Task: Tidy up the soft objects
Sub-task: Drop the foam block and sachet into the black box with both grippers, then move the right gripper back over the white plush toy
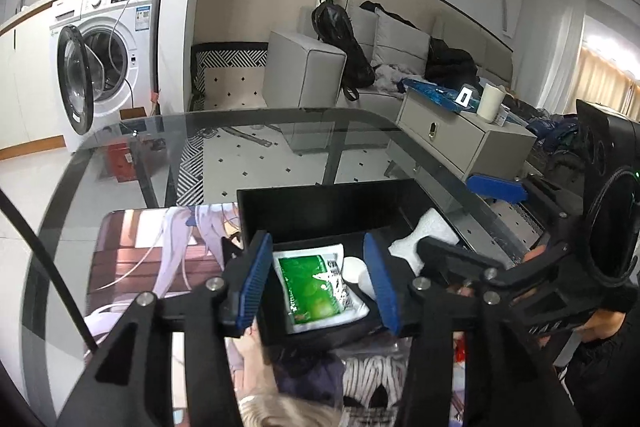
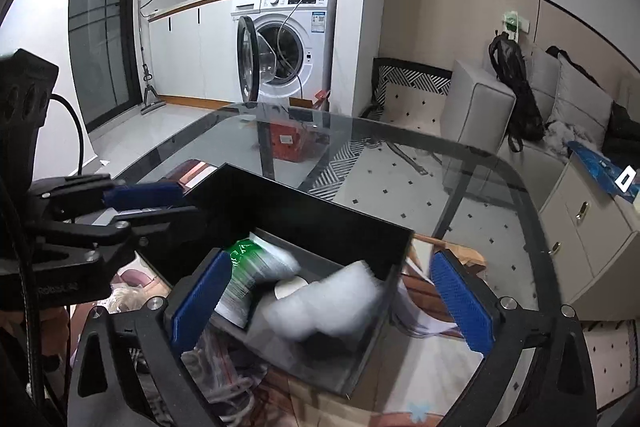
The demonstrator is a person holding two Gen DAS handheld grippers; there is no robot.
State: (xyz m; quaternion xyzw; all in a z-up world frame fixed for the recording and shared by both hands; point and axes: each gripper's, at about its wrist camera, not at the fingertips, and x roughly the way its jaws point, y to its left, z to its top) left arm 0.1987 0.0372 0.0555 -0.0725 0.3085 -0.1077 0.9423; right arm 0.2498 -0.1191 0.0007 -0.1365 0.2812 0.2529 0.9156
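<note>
The green pouch [image 1: 316, 287], a white foam piece [image 1: 424, 239] and a small white cup [image 1: 356, 269] lie in the black box [image 1: 320, 211] on the glass surface [image 1: 280, 131]. Both hand-held grippers, left [image 1: 316, 287] and right [image 2: 332, 295], are spread and empty. A bagged item [image 2: 224, 379] near the box remains outside.

In the right wrist view the white foam piece [image 2: 332, 303] and green packet [image 2: 248, 267] are smeared by blur; the black box [image 2: 304, 215] hides perhaps half the packet.
</note>
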